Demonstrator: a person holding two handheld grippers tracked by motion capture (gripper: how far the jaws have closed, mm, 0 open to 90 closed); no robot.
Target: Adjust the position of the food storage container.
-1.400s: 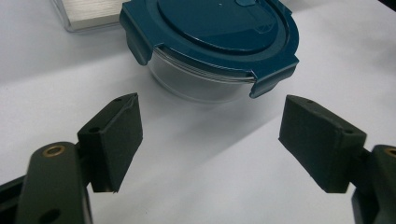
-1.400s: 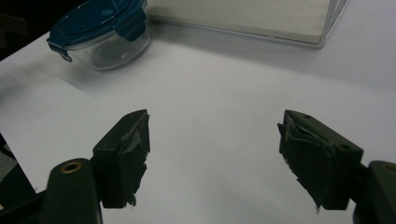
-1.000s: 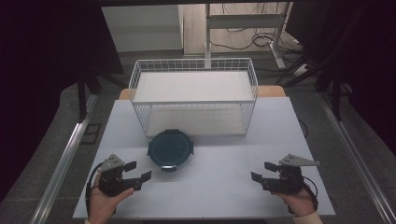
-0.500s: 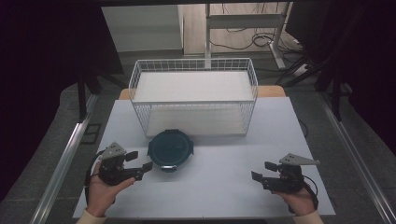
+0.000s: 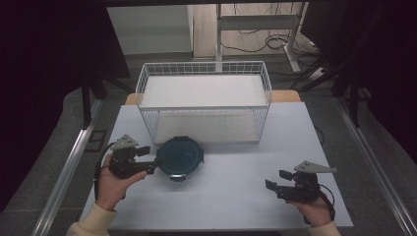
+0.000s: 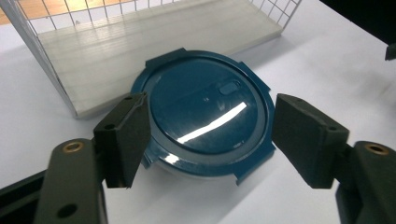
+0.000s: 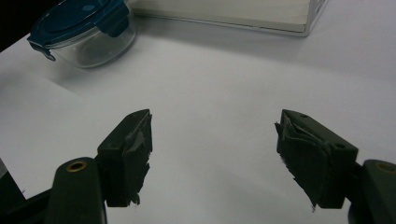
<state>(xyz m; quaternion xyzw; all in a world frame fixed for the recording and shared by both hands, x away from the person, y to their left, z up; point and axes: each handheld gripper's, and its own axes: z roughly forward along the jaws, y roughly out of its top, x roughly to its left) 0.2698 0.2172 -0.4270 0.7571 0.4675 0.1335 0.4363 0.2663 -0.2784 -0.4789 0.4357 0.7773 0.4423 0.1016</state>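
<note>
One container (image 5: 180,157), a round glass bowl under a clipped blue lid, stands on the desk (image 5: 236,206) just in front of the near wall of the wire basket (image 5: 204,101), toward the desk's left half. Left tongs (image 5: 153,164) hover at its left rim, jaws spread to either side of the lid and just now narrowing; the left gripper view shows the pads (image 6: 123,135) not yet pressing on it. Right tongs (image 5: 275,184) rest near the desk's front right corner, spread over bare desk, holding nothing. Judged progress: approach nearly complete; the grasp, the lift and probably placement in the basket remain.
</note>
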